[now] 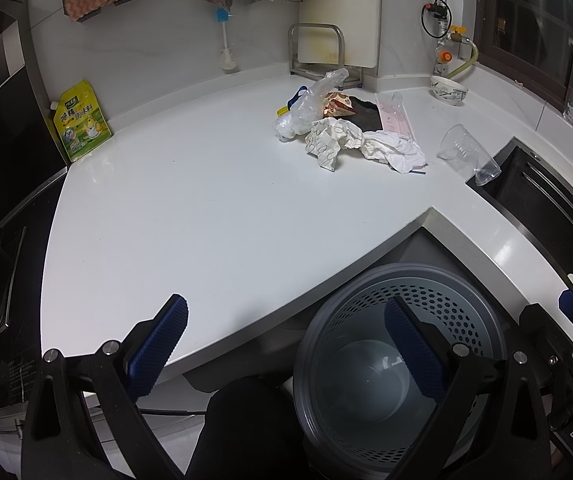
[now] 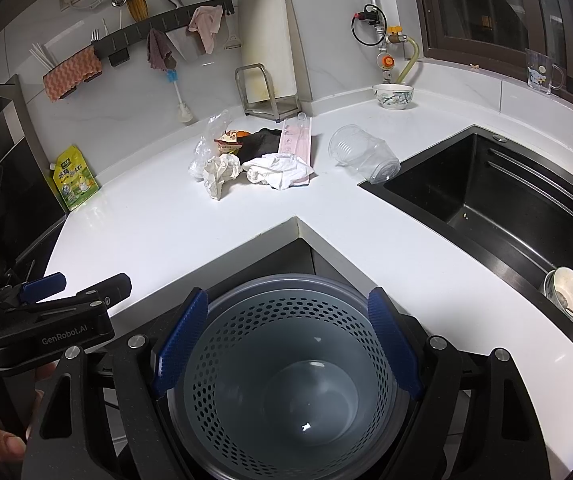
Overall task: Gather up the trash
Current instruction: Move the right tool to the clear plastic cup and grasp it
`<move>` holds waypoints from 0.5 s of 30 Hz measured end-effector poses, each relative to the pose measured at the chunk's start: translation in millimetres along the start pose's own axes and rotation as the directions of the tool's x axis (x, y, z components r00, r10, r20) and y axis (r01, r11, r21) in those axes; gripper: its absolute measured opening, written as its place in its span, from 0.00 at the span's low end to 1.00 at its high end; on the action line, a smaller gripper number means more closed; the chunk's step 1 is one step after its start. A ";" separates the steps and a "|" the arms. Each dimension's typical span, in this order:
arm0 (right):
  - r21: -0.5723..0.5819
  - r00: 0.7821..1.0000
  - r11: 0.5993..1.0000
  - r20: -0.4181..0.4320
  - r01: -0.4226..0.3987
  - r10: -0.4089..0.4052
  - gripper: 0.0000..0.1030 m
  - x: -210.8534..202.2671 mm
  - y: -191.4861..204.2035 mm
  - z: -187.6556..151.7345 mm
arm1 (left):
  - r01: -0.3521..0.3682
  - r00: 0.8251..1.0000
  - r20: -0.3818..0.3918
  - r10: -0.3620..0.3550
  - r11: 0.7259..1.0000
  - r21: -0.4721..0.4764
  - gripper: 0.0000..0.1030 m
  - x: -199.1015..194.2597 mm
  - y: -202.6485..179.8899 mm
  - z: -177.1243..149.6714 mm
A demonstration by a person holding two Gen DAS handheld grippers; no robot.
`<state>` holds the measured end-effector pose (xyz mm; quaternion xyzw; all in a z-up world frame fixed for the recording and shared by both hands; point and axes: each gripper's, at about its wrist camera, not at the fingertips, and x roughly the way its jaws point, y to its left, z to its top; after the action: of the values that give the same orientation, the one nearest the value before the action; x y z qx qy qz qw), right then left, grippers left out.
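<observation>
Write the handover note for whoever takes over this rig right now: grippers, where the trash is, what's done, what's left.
Left gripper: open, empty, held over the counter's front edge.
Right gripper: open, empty, hanging above the bin.
Grey perforated bin: on the floor in the counter's inner corner, looks empty.
Trash, all on the white counter: clear plastic bag, printed wrapper, black scrap, pink sheet, crumpled patterned paper, crumpled white tissue; clear plastic cup on its side by the sink.
Done: nothing collected.
Left: every piece into the bin.
</observation>
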<state>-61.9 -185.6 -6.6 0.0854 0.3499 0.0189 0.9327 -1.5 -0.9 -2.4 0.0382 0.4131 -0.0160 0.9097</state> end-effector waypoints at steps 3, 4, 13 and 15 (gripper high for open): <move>0.005 1.000 1.000 -0.003 -0.003 0.003 0.76 1.4 -0.8 0.1 | -0.002 1.000 0.001 0.002 1.000 -0.002 0.94 0.6 -1.3 0.0; 0.005 1.000 1.000 -0.004 -0.005 0.005 0.76 2.4 -2.0 0.1 | -0.003 1.000 0.002 0.003 1.000 -0.004 0.94 1.3 -1.8 0.4; -0.007 1.000 1.000 -0.004 -0.029 0.029 0.76 18.0 -20.6 14.8 | -0.005 1.000 0.006 0.005 1.000 -0.023 0.94 16.2 -5.4 18.8; -0.016 1.000 1.000 0.002 -0.027 0.027 0.76 21.6 -29.0 21.7 | -0.005 1.000 0.011 0.005 1.000 -0.028 0.94 21.1 -3.6 26.4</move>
<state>-32.1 -215.2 -9.5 0.0829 0.3475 0.0341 0.9334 32.0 -6.6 -1.1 0.0265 0.4083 -0.0082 0.9124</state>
